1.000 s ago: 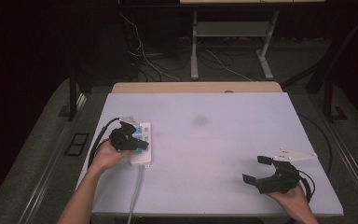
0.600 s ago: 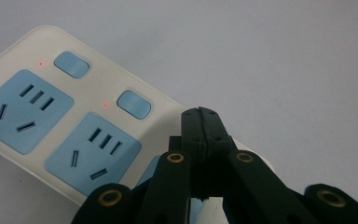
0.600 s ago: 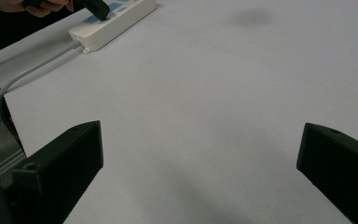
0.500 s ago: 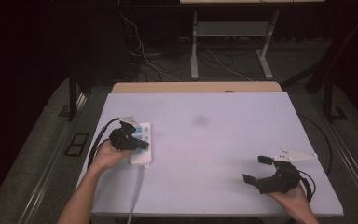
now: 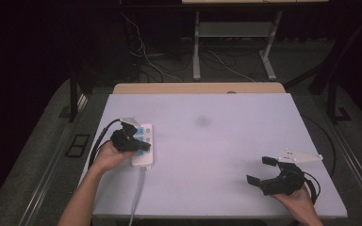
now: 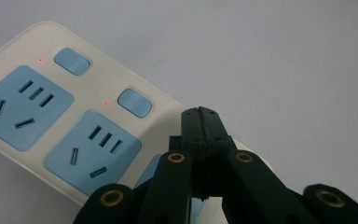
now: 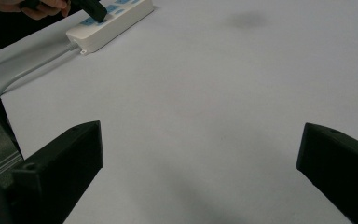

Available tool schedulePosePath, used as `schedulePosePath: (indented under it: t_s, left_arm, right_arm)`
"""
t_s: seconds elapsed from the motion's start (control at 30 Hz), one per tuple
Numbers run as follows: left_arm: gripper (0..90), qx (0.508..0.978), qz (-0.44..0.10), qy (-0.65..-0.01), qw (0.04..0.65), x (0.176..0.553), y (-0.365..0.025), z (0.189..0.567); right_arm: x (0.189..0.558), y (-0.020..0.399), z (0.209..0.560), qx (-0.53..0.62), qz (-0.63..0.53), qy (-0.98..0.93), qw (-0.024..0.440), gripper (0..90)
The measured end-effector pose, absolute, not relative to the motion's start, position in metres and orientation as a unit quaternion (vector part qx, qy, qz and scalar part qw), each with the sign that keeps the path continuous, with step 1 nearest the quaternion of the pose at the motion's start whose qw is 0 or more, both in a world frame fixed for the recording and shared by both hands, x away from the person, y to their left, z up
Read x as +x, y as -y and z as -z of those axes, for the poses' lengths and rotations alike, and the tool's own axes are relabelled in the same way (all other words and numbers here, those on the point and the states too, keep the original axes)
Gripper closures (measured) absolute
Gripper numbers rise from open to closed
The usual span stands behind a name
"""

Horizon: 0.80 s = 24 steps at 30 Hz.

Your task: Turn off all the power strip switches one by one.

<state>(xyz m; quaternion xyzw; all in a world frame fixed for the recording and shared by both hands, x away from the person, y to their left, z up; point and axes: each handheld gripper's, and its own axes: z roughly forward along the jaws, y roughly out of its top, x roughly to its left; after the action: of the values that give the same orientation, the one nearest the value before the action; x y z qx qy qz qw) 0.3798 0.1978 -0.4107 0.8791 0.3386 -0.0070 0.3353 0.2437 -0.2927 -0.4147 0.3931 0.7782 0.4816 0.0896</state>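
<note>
I see a pale lavender worktop [image 5: 226, 141], matte, with one dark smudge [image 5: 201, 121] near its far middle. From the right gripper view I note the same smudge [image 7: 248, 18] at the top edge. A wooden board [image 5: 198, 88] lies flush along the far side. Beyond it, on the dark carpeted floor [image 5: 37, 155], loose cables [image 5: 155, 61] tangle beside a grey metal stand [image 5: 196, 47]. A black floor plate [image 5: 77, 145] sits left of the worktop.
</note>
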Motion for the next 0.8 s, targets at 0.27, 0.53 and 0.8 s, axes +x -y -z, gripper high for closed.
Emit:
schedulePosePath:
  t_s: [0.27,0.53,0.8]
  left_arm:
    - [89.9,0.881,0.005,-0.337,0.331,0.3791,-0.1970,0.4110]
    - [89.7,0.881,0.002,-0.339,0.330,0.3785,-0.1965,0.4105]
    - [89.5,0.878,0.004,-0.346,0.331,0.3790,-0.1963,0.4090]
  right_arm:
    - [0.2445,0.2938,0.4151,0.395,-0.480,-0.778,0.091,0.0]
    - [0.2446,0.2949,0.4150,0.398,-0.480,-0.776,0.091,0.0]
    - [0.2460,0.2964,0.4158,0.401,-0.478,-0.776,0.091,0.0]
